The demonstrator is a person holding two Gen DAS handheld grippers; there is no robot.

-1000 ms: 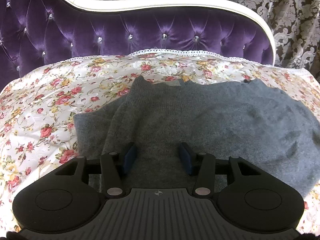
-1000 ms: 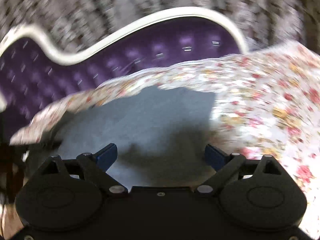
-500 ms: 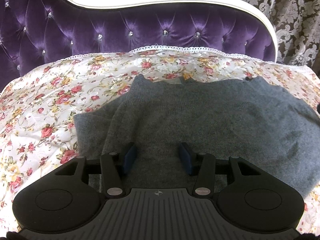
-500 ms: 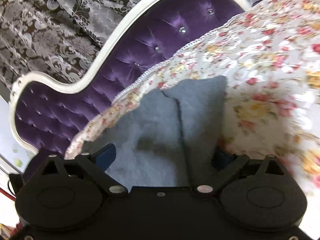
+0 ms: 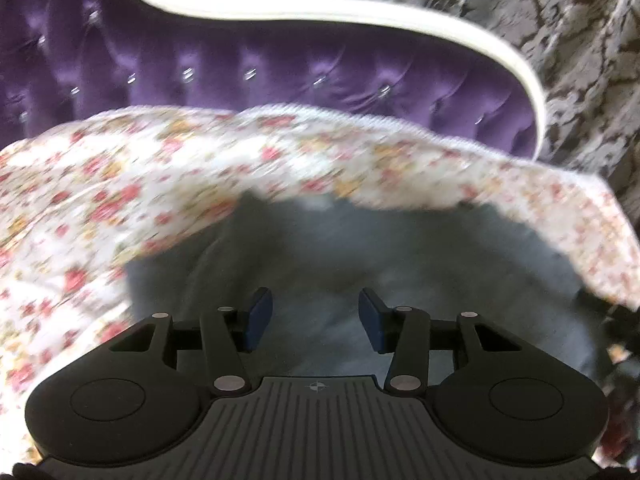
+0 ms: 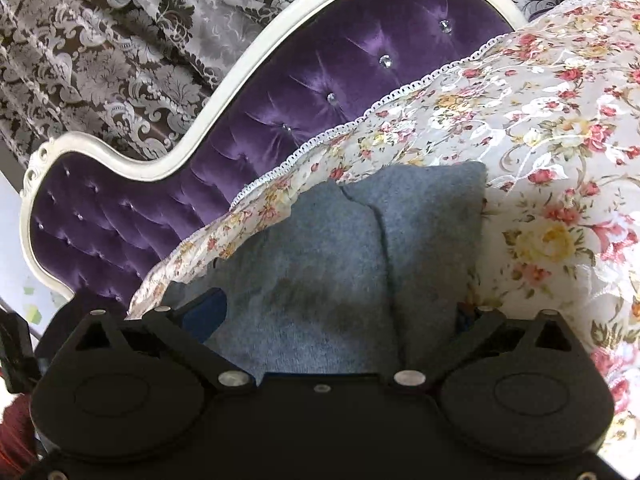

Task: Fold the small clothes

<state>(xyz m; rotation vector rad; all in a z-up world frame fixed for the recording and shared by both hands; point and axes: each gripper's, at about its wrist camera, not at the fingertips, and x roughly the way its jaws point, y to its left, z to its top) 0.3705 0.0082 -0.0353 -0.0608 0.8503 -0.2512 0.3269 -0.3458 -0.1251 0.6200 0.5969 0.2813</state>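
Here — grey sweater (image 6: 328, 264) on floral bedspread (image 6: 560, 128).

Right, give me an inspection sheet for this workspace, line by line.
Surface: floral bedspread with a lace edge, lying up against the headboard.
Job's things: one grey knit garment on the bedspread, a seam or folded edge running down it; its far end is squared off.
Clutter: nothing seen.
Grippers: left tongs partly open over the garment, pads not pressing on it; this view is blurred. Right tongs spread wide over the garment after just opening further, nothing pinched.
Cables: nothing seen.
Surroundings: purple tufted headboard with a white frame, patterned curtain behind it, a dark object at the right-wrist view's left edge, unclear.
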